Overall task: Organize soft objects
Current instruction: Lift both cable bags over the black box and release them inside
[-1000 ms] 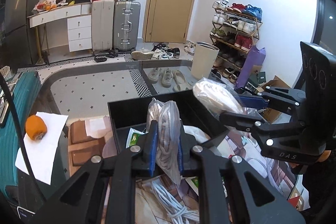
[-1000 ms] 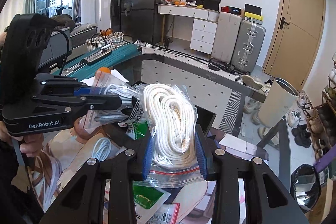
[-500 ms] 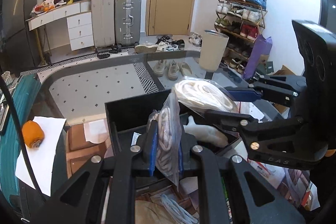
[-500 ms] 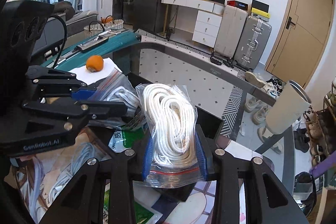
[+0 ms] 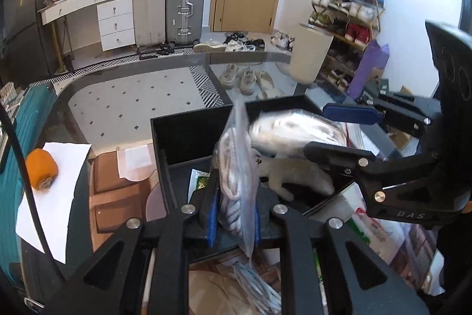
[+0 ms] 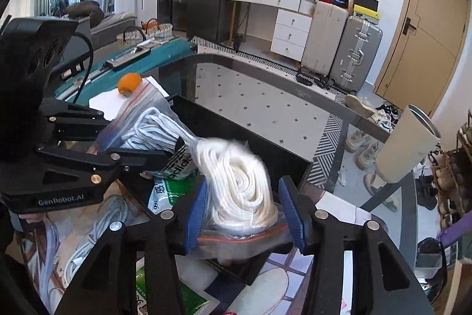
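Right gripper (image 6: 244, 214): jaws parted; blurred clear zip bag of white rope (image 6: 236, 182) slipping between them, over open black box (image 5: 188, 135).
Left gripper (image 5: 234, 214): jaws clamped on upright second rope bag (image 5: 236, 176), just short of box.

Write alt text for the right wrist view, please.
The right gripper, open, has a blurred zip bag of white rope between its pads above a black box. At left, the left gripper pinches another rope bag.
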A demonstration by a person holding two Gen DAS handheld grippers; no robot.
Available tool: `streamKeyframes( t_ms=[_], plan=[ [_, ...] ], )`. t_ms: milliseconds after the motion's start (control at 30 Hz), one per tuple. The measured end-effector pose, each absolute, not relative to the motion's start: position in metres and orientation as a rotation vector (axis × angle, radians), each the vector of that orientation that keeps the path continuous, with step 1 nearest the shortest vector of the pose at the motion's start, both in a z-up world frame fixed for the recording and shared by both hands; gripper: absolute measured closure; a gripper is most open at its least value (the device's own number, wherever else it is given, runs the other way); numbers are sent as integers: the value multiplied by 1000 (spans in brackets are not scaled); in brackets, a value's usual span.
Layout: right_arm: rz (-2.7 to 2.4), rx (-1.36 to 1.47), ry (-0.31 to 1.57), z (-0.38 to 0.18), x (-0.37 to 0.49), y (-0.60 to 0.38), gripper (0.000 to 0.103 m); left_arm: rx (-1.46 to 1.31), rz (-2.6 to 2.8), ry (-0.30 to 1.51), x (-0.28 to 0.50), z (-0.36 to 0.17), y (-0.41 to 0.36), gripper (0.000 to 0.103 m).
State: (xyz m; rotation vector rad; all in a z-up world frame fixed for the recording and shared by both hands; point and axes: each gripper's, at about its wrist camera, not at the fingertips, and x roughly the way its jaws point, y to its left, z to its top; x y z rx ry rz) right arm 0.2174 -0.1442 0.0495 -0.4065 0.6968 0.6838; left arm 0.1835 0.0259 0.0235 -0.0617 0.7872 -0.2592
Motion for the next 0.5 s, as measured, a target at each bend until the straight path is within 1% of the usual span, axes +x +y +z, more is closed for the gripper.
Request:
streamKeyframes(
  t_ms=[67, 133, 167, 200, 267, 300, 367, 467, 500],
  plan=[
    [690, -392, 699, 52, 214, -147, 52, -80, -255, 779, 181, 27, 29, 84],
    [683, -372, 689, 57, 213, -155, 50, -92, -259, 758, 177, 32, 31, 79],
    [686, -359, 687, 59, 212, -158, 48, -99, -269, 750, 177, 35, 31, 72],
    [675, -356, 683, 60, 211, -160, 48, -107, -275, 743, 175, 38, 32, 70],
    [640, -367, 678, 62, 209, -163, 47, -132, -286, 725, 172, 42, 35, 70],
    [634, -367, 678, 62, 208, -165, 47, -145, -296, 719, 171, 44, 36, 65],
    [622, -365, 680, 63, 207, -169, 47, -176, -342, 731, 173, 43, 33, 61],
    [598, -363, 680, 65, 205, -177, 47, -169, -387, 769, 178, 37, 17, 59],
    [590, -361, 683, 65, 204, -180, 47, -159, -402, 774, 179, 35, 10, 54]
  ],
)
